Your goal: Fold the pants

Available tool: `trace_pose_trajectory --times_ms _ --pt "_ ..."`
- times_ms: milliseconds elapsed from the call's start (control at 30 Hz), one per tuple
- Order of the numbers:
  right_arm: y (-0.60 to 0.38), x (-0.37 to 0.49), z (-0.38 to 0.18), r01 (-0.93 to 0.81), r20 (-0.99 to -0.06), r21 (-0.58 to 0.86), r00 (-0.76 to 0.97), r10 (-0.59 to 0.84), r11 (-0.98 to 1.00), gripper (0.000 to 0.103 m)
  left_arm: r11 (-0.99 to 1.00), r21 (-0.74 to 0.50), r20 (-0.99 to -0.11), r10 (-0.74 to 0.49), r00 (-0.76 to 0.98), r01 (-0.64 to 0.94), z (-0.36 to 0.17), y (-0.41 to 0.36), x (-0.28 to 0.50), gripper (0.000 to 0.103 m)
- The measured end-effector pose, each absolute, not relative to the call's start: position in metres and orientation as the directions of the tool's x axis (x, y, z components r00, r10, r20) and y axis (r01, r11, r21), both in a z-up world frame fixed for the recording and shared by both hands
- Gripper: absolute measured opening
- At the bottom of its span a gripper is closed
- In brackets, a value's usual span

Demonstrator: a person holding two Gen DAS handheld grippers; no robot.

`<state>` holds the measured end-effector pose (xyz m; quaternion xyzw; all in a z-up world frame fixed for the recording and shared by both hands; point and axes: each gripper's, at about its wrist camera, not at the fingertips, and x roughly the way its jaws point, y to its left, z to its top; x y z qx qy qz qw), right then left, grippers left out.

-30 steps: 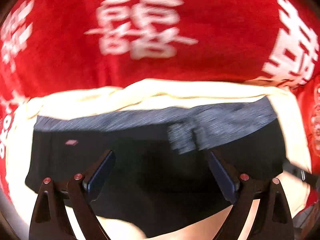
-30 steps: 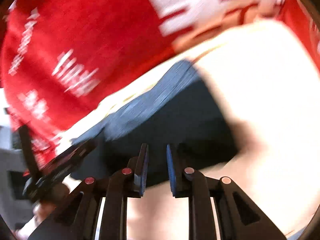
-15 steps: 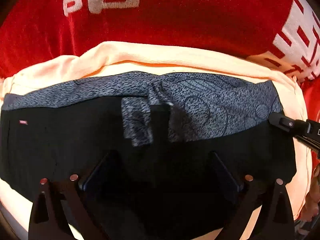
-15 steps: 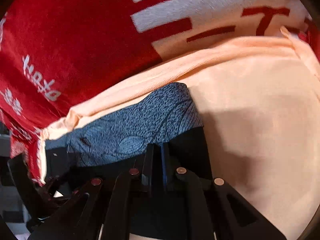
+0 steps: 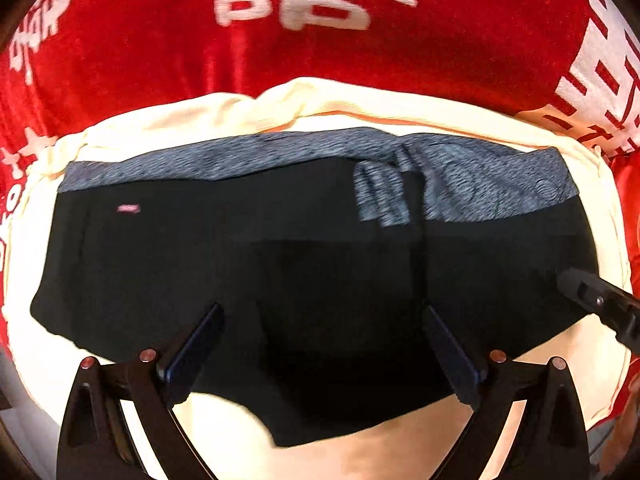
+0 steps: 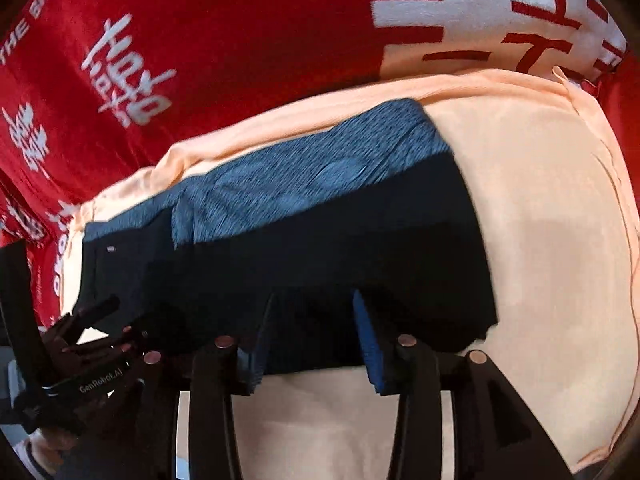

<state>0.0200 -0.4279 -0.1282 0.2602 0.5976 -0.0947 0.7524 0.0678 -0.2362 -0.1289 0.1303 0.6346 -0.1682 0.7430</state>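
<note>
The black pants [image 5: 280,264] with a blue-grey patterned band [image 5: 480,188] lie folded flat on a cream cloth [image 5: 360,108]. They also show in the right wrist view [image 6: 320,248]. My left gripper [image 5: 320,344] is open and empty, held just above the pants' near edge. My right gripper [image 6: 312,340] is open and empty over the near right part of the pants. The right gripper's tip [image 5: 592,300] shows at the right edge of the left view. The left gripper [image 6: 88,344] shows at the lower left of the right view.
The cream cloth [image 6: 540,240] rests on a red blanket with white characters [image 5: 320,40], also seen in the right view [image 6: 200,60]. The cream cloth extends to the right of the pants.
My right gripper was shut on the pants' edge half a second ago and has opened and let go. Both grippers have pulled back a little from the pants.
</note>
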Motion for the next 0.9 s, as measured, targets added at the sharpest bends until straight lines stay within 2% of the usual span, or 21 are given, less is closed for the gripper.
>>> trace_pose_trajectory --times_ms 500,567,633,800,900 --pt "-0.335 0.045 -0.139 0.34 -0.966 0.236 0.188 0.18 0.91 0.046 0.959 -0.006 -0.989 -0.047 0.139 0.283 -0.125 -0.112 0.064 0.1" --pt "-0.322 0.048 -0.138 0.323 -0.966 0.233 0.182 0.181 0.917 0.046 0.966 -0.003 -0.989 -0.042 0.144 0.257 -0.125 -0.093 0.069 0.1" --pt "-0.307 0.051 -0.133 0.291 -0.974 0.192 0.178 0.144 0.937 0.054 0.973 0.003 -0.988 -0.034 0.154 0.23 -0.124 -0.072 0.075 0.1" --pt "-0.281 0.064 -0.125 0.242 -0.969 0.195 0.198 0.149 0.95 0.054 0.982 0.016 -0.98 -0.023 0.199 0.191 -0.113 -0.028 0.099 0.1" --pt "-0.262 0.075 -0.135 0.217 -0.972 0.198 0.17 0.163 0.956 0.054 0.986 0.03 -0.966 -0.014 0.258 0.165 -0.13 -0.038 0.13 0.1"
